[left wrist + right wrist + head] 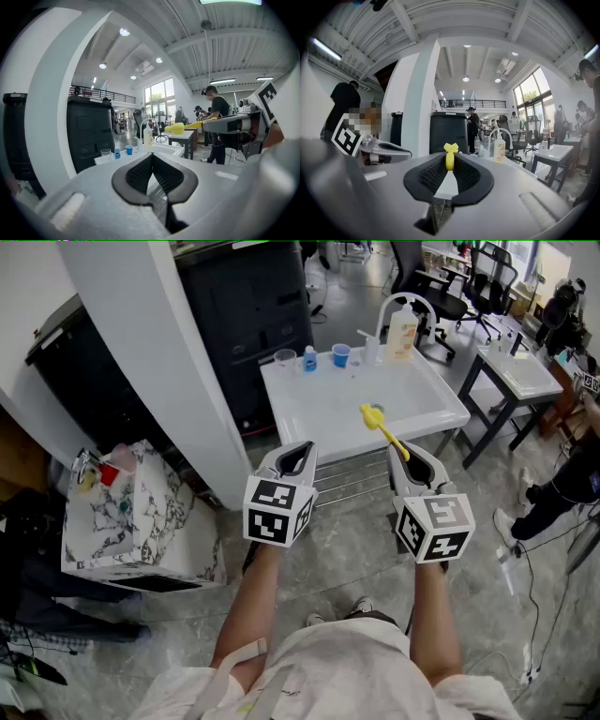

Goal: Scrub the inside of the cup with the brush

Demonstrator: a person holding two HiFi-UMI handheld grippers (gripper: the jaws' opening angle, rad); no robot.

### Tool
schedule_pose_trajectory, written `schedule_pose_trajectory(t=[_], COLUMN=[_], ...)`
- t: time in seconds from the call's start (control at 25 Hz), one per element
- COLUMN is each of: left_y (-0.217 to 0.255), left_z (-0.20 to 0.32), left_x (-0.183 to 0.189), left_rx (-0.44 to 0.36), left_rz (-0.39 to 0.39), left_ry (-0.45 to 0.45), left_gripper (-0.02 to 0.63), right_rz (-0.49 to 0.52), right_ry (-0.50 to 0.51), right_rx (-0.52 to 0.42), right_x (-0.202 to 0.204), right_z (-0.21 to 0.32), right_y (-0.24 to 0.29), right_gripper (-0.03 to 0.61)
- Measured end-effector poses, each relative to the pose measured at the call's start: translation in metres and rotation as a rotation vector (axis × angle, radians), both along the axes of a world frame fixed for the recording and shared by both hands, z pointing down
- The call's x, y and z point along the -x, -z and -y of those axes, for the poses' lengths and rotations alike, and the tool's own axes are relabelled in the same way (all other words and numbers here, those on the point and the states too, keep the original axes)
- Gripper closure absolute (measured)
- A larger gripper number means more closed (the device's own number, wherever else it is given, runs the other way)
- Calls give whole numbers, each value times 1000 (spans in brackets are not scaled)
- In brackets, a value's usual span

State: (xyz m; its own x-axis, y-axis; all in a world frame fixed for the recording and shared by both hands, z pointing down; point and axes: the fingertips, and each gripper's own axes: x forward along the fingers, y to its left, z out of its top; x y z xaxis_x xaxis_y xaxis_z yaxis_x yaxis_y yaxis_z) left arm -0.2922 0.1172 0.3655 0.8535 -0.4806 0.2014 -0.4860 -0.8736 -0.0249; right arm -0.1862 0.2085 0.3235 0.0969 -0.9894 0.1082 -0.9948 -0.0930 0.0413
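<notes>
Now the person stands in front of a white bench and holds both grippers side by side over the floor, before the near edge of the bench.

The right gripper has its jaws closed on the handle of a yellow brush. In the right gripper view the handle stands upright between the dark pads, which press on it from both sides, and the yellow end of the brush rises just above the tips of the right gripper. From the head view, the brush points away from the person and a little to the left, and its round head is above the front part of the bench, not touching it as far as I can see.

The left gripper has its jaws fully together and nothing is between them. In its own view the tips of the left gripper meet in one line, and the brush shows further to the right.

A clear cup and a blue cup stand upright along the far edge of the bench, with a small blue bottle between them. Both cups are well apart from the brush and from both grippers. A soap bottle stands at the far right corner, near a curved white tap. Behind the bench is a black cabinet, and on its left a white pillar.
</notes>
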Motion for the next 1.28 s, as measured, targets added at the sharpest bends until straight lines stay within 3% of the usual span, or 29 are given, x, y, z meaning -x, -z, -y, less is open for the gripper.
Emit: schedule_pose_trajectory(t=[0.68,1.28], left_y=[-8,0], left_z=[32,89], left_x=[-32,-134], left_rx=[6,17], left_rz=[-14,-22], left_ry=[14,117], left_gripper=[592,520], right_rz=[27,66], right_ry=[1,126], right_rx=[-10,-9], right_x=[-35,-144], right_z=[30,97], right_y=[-5,-2], right_gripper=[541,541])
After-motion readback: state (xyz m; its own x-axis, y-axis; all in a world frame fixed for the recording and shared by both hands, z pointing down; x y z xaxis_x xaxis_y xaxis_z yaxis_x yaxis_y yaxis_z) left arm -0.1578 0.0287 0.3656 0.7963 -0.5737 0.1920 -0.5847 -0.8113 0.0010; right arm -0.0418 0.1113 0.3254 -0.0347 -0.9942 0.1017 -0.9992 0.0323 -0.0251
